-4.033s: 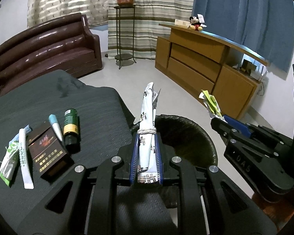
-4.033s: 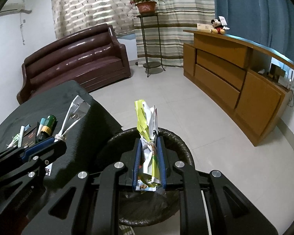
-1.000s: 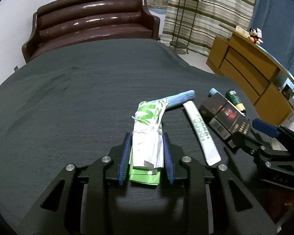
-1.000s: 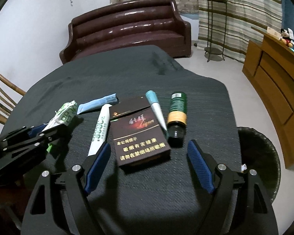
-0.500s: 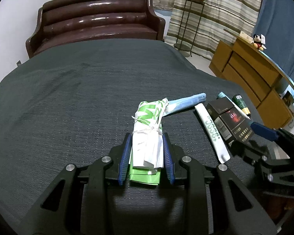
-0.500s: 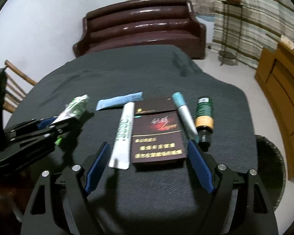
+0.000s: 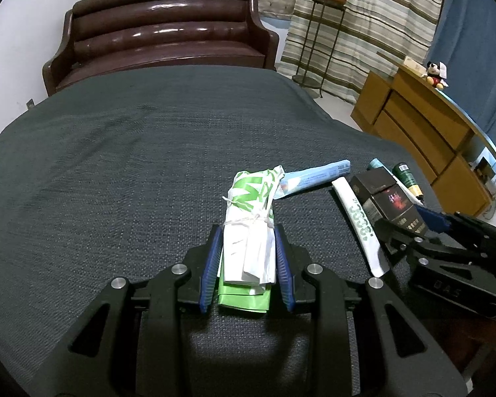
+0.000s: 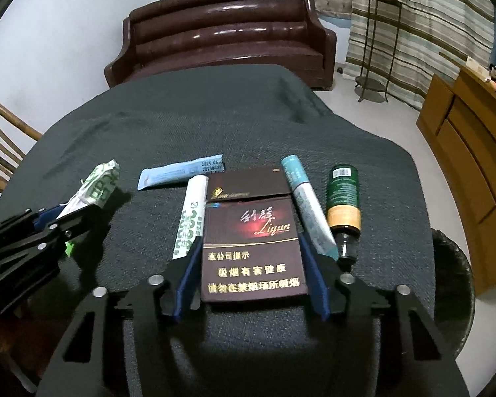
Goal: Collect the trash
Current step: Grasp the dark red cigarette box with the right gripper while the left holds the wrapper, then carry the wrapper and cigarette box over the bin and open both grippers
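Right gripper (image 8: 251,264) has just closed onto the cigarette pack (image 8: 253,248); left gripper (image 7: 247,258) pinches the wrapper bundle (image 7: 249,228); four items still await the bin (image 8: 453,284).

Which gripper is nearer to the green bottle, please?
Right. The right gripper flanks the cigarette pack close beside the green bottle; the left gripper holds a tied wrapper bundle farther off.
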### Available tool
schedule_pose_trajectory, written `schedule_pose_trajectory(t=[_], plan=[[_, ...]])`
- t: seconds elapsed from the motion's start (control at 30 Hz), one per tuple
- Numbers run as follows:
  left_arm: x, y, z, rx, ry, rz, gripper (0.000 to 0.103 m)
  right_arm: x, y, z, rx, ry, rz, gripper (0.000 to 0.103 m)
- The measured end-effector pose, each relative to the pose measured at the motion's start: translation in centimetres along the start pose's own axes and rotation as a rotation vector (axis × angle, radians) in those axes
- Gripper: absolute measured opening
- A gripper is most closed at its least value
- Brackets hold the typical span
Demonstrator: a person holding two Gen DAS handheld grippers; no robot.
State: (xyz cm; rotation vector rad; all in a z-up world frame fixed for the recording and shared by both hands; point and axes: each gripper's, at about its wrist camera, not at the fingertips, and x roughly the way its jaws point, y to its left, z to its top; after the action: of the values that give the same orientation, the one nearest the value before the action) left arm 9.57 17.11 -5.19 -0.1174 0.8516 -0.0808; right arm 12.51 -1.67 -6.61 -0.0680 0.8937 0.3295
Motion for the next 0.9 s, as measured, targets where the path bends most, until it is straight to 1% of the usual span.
schedule_pose_trajectory(t=[0.2,0.53,0.67,0.9], plan=[[-0.1,0.1,0.0,0.0,-0.006,0.003,0.031,-0.6,0.3,-0.3,-0.013,-0.017,-0.01,0.055],[-1.1,-0.9,-0.2,0.0,-0.025,0.017,0.031,-2.9,-0.1,-1.6,0.01,-0.078,-0.015,0.055],[-1.9,-1.6,-0.5,-0.002,-0.041,0.007,0.031,-4.1,-0.8,-2.1,0.032,-0.104,-0.027,0.055],[-3.2,-4.4,-1.0,0.023,-0.061,-0.015,0.031,-6.0,-2.6,-3.3,0.07,-0.139,-0.058,0.055]])
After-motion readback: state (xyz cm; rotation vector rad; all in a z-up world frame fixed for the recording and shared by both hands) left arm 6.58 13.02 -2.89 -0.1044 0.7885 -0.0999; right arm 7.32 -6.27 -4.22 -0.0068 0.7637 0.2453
